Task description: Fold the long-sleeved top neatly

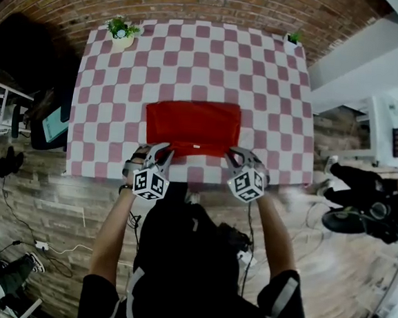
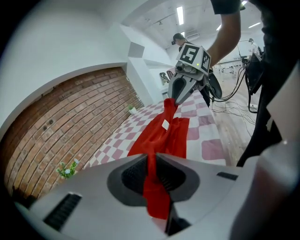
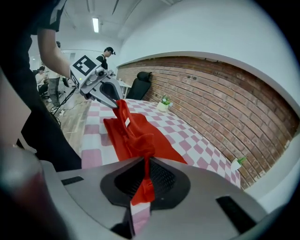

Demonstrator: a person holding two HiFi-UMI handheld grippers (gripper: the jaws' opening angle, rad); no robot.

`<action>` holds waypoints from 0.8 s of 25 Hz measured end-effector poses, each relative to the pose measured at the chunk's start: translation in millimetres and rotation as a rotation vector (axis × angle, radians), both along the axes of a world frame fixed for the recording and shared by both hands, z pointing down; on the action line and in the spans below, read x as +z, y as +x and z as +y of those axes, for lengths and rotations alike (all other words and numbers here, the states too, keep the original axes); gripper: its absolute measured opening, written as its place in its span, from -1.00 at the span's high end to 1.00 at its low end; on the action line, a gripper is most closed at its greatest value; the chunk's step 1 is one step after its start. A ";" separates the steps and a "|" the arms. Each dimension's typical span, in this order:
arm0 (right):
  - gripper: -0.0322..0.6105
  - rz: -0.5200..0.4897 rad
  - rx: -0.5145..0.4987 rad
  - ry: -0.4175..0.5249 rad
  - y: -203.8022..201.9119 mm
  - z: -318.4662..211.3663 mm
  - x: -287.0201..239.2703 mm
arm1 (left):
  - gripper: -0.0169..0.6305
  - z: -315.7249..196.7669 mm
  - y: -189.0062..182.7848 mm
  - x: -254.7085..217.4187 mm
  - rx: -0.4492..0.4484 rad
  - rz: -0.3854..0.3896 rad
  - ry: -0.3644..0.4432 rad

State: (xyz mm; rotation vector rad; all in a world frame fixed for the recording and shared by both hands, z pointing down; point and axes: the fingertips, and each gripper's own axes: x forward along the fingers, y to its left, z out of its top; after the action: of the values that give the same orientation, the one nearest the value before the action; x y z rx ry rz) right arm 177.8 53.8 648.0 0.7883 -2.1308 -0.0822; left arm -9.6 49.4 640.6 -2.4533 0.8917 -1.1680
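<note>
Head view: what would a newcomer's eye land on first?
The bright red top stands out, lying as a rectangle near the front edge of the pink-and-white checked table. Next come the left gripper and right gripper, each shut on the top's near edge at a corner. A potted plant sits at the far left corner of the table.

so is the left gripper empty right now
No, the left gripper is shut on an edge of the red top, whose cloth runs between its jaws in the left gripper view.
</note>
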 end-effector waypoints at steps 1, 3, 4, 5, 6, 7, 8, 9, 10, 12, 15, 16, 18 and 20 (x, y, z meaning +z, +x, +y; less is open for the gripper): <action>0.80 0.012 -0.001 -0.010 0.4 4.7 5.9 | 0.79 4.1 0.4 7.5 -0.001 -0.009 -0.007; 0.80 0.010 0.004 -0.025 1.0 12.2 19.2 | 0.79 12.4 0.7 23.3 -0.001 -0.021 -0.028; 0.80 0.003 0.009 -0.034 1.2 15.4 26.3 | 0.79 16.2 0.2 30.7 0.002 -0.025 -0.040; 0.80 -0.003 0.013 -0.042 1.4 18.5 34.2 | 0.79 19.3 -1.0 37.6 0.005 -0.030 -0.050; 0.80 -0.006 0.015 -0.049 1.5 21.3 41.6 | 0.79 21.7 -2.8 44.3 0.007 -0.037 -0.059; 0.80 -0.004 0.013 -0.054 1.1 23.9 47.0 | 0.79 23.5 -4.4 50.6 0.006 -0.043 -0.067; 0.80 -0.001 0.009 -0.059 0.4 26.0 51.1 | 0.79 25.0 -5.5 56.5 0.002 -0.046 -0.077; 0.80 0.003 0.008 -0.063 -0.1 27.6 55.2 | 0.79 26.0 -5.9 62.3 -0.005 -0.048 -0.086; 0.80 0.009 0.008 -0.068 -0.3 28.6 59.4 | 0.79 26.7 -5.9 67.9 -0.012 -0.050 -0.096; 0.80 0.025 0.010 -0.077 -1.1 29.8 67.1 | 0.79 27.6 -6.0 78.8 -0.024 -0.058 -0.113; 0.80 0.041 0.010 -0.095 -1.0 32.2 81.1 | 0.79 29.8 -6.9 93.8 -0.037 -0.074 -0.135; 0.79 0.043 0.015 -0.103 0.5 33.1 86.1 | 0.79 31.2 -6.3 98.0 -0.040 -0.077 -0.145; 0.79 0.048 0.027 -0.112 3.1 33.6 90.7 | 0.79 35.3 -4.0 105.1 -0.048 -0.069 -0.180; 0.79 0.055 0.036 -0.120 3.4 33.6 90.9 | 0.75 40.7 -1.6 110.9 -0.058 -0.045 -0.232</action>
State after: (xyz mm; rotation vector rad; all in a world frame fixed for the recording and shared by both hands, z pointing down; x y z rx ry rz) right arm 181.1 87.4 738.9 0.7457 -2.0486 0.0424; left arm -11.2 90.1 751.5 -2.5829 0.8633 -1.4135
